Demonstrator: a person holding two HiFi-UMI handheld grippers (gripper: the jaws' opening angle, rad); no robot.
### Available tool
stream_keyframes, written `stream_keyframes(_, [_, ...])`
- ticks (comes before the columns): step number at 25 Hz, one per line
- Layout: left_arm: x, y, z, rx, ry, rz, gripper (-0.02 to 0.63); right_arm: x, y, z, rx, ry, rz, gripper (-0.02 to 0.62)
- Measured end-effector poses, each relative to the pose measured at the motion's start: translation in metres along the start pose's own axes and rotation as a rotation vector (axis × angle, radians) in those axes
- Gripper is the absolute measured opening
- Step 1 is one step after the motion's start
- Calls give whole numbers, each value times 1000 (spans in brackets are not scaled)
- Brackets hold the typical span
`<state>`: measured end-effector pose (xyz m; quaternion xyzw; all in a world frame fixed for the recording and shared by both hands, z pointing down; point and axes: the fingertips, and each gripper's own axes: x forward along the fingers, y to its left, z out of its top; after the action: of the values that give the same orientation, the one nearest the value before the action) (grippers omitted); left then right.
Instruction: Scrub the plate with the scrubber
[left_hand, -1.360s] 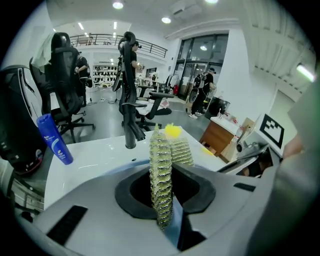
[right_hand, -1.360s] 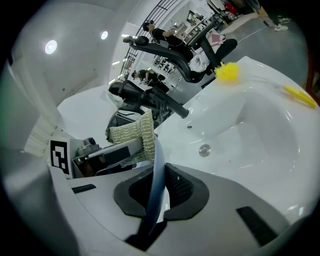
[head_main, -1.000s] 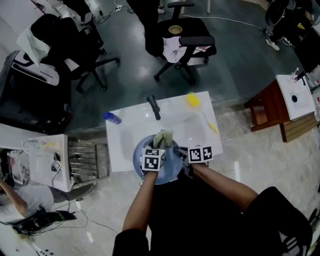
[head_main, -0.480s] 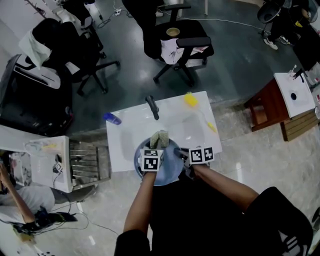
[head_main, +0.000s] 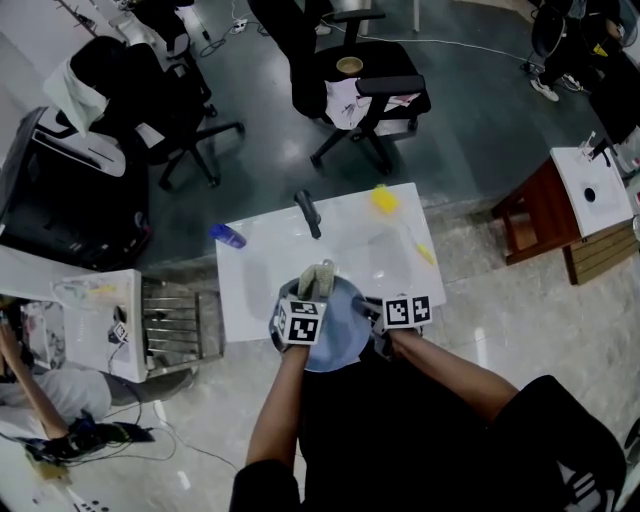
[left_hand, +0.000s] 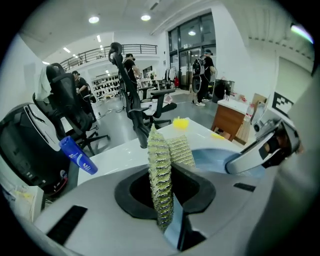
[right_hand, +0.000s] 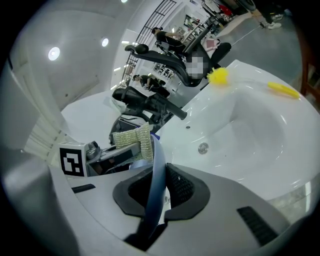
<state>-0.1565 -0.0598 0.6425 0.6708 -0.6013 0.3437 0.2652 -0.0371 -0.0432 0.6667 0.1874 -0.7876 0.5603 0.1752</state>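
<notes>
I hold a round blue plate (head_main: 340, 330) over the near rim of a white sink (head_main: 270, 262). My right gripper (head_main: 370, 312) is shut on the plate's right edge, and in the right gripper view the thin rim (right_hand: 156, 182) runs edge-on between the jaws. My left gripper (head_main: 314, 290) is shut on a yellow-green mesh scrubber (head_main: 318, 277), which lies against the plate's far part. In the left gripper view the scrubber (left_hand: 161, 182) stands upright between the jaws, with the plate (left_hand: 212, 156) just to its right.
A black tap (head_main: 308, 214) stands at the sink's far rim. On the counter lie a blue bottle (head_main: 226, 236), a yellow brush (head_main: 384, 200) and a yellow stick (head_main: 424, 254). A wire rack (head_main: 172, 320) is at the left. Office chairs (head_main: 365, 90) stand beyond.
The left gripper has rolled a little with the scrubber against the plate. The right gripper and the plate have stayed almost where they were.
</notes>
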Motion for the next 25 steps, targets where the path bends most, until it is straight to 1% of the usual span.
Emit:
stream_keyframes(3, [-2, 8, -5, 10, 15, 22, 60, 0, -1, 1, 0, 1, 2, 25])
stream_keyframes(6, [-4, 14, -7, 38, 28, 36, 60, 0, -2, 2, 4, 1, -1, 26])
stream_keyframes(17, [-2, 15, -24, 196, 128, 24, 60, 0, -6, 6, -10, 6, -15, 32])
stream_keyframes(20, [-1, 17, -28, 196, 140, 32, 60, 0, -6, 7, -18, 12, -11, 34])
stream_keyframes(25, [-2, 31, -32, 192, 161, 71, 60, -1, -9, 11, -9, 7, -5, 34])
